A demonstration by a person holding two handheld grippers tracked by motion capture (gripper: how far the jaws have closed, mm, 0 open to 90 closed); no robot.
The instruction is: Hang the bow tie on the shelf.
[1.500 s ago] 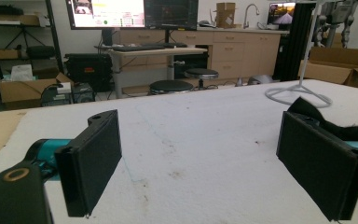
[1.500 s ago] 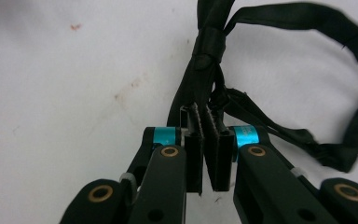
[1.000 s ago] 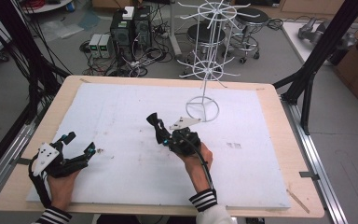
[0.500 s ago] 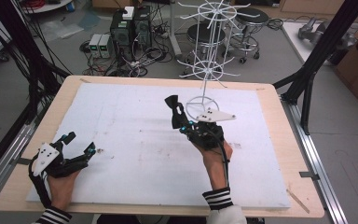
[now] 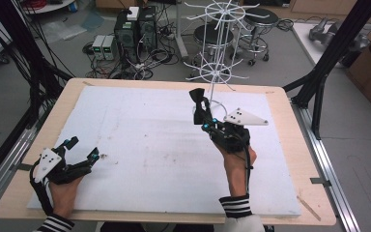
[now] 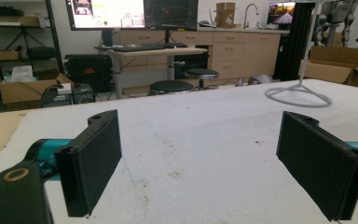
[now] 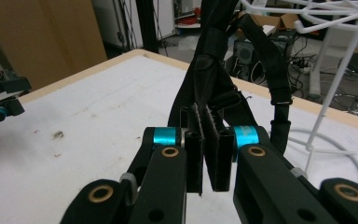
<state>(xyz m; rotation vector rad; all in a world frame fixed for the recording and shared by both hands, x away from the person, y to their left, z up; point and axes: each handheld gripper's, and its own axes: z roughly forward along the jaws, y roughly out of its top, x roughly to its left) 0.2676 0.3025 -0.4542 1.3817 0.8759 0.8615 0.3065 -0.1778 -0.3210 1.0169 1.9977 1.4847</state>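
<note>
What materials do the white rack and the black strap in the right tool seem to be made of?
White rack: probably metal wire with a white coating; thin rigid rods, ring base. Black strap: apparently woven fabric webbing, matte; it folds limply between the right tool jaws.

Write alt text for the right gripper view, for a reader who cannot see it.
The right gripper, its two black jaws shut on a black strap, holds it up over a white table mat. A white wire rack stands at the right on its ring base, and the left gripper shows far off at the left edge.
</note>
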